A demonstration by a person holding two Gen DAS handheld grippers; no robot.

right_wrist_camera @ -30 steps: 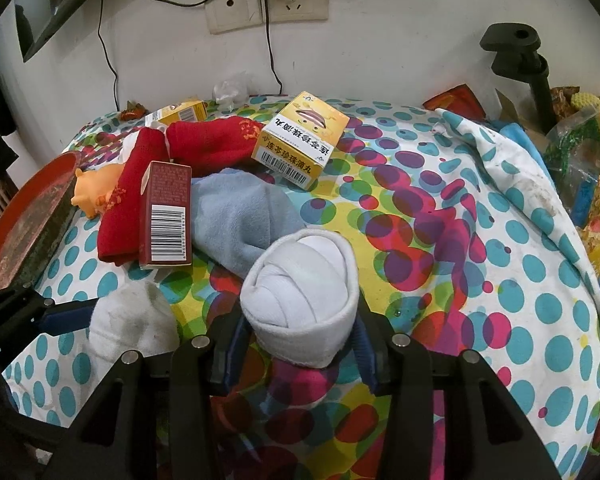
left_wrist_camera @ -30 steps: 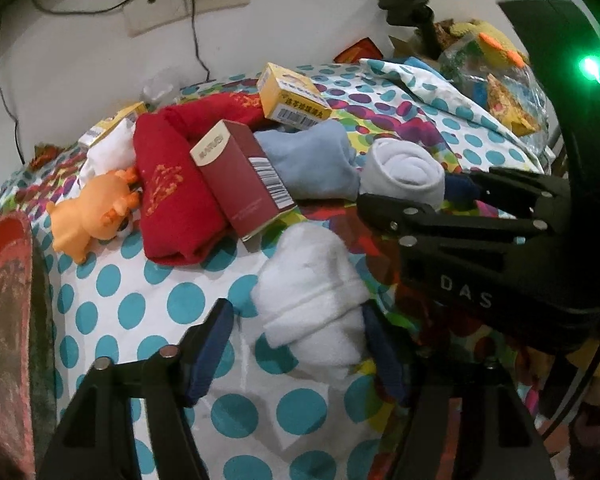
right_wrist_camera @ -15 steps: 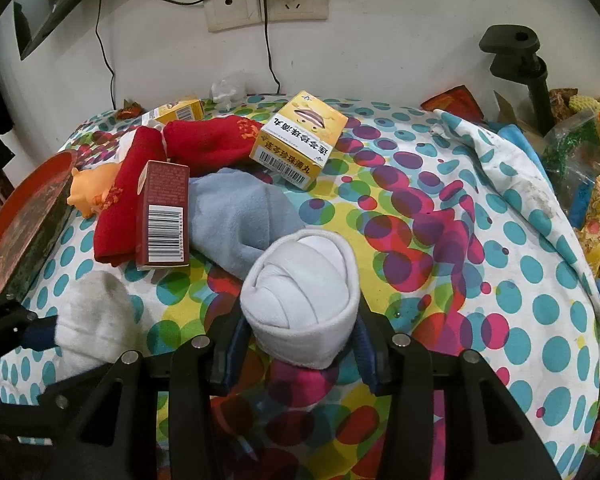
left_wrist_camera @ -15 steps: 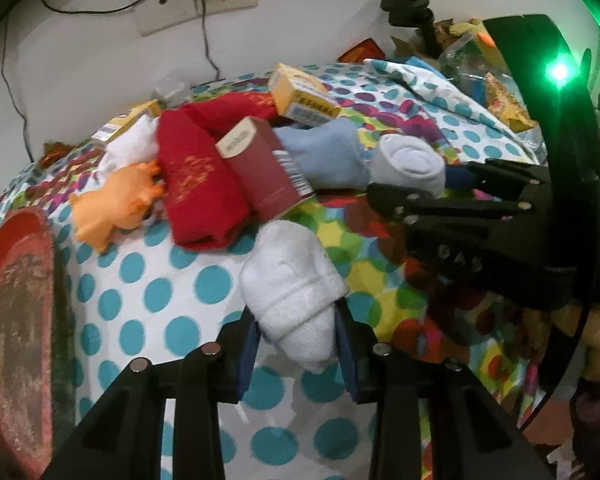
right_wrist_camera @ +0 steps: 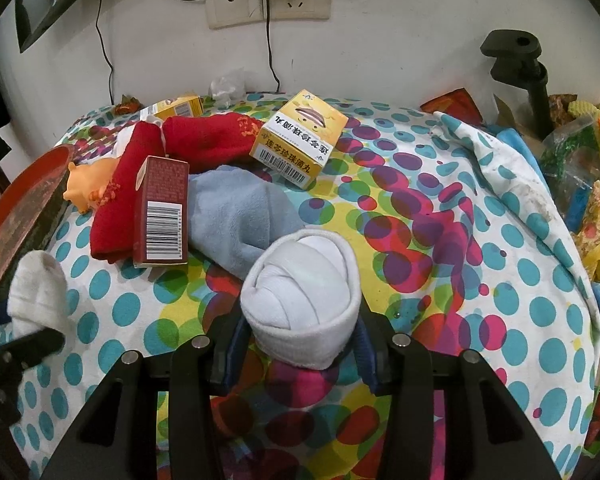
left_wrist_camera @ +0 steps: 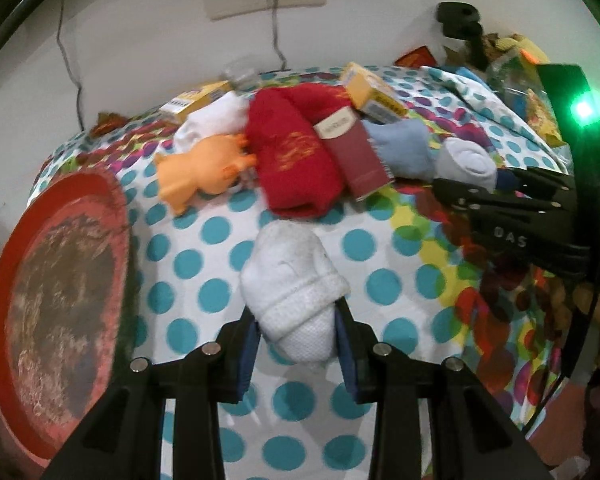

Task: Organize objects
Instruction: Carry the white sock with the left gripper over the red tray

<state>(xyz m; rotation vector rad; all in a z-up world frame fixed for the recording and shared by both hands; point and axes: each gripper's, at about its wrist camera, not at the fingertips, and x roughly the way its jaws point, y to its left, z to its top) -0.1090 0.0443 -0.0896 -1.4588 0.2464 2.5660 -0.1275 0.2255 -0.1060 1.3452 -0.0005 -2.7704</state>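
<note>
Socks are what you hold in both tools, and both are soft, light and springy. Your left gripper [left_wrist_camera: 296, 344] is clamped on the cuff end of a white sock [left_wrist_camera: 290, 280], at 6 o'clock in the left view, its bulk bulging forward past the pads; whether it is clear of the dotted cloth [left_wrist_camera: 216, 232] you cannot tell from here. Your right gripper [right_wrist_camera: 300, 344] is closed around a grey sock roll [right_wrist_camera: 302, 296], low centre in its own view. Neither will break or slip much, since knit fabric grips the pads, but a roll can unwind if you pinch only the outer layer, so keep the bite across the cuff band where the layers are doubled. The white sock would likely sag from a hold so near its end; a hold nearer its middle would carry it flatter. The pile lies at 12 o'clock in the left view: red sock [left_wrist_camera: 296, 160], maroon box [left_wrist_camera: 354, 152], blue sock [left_wrist_camera: 404, 148], orange toy [left_wrist_camera: 204, 172], yellow box [left_wrist_camera: 370, 96]. Boxes there are stiff and light, best taken across their narrow faces. A red tray [left_wrist_camera: 60, 292] sits at 9 o'clock.
</note>
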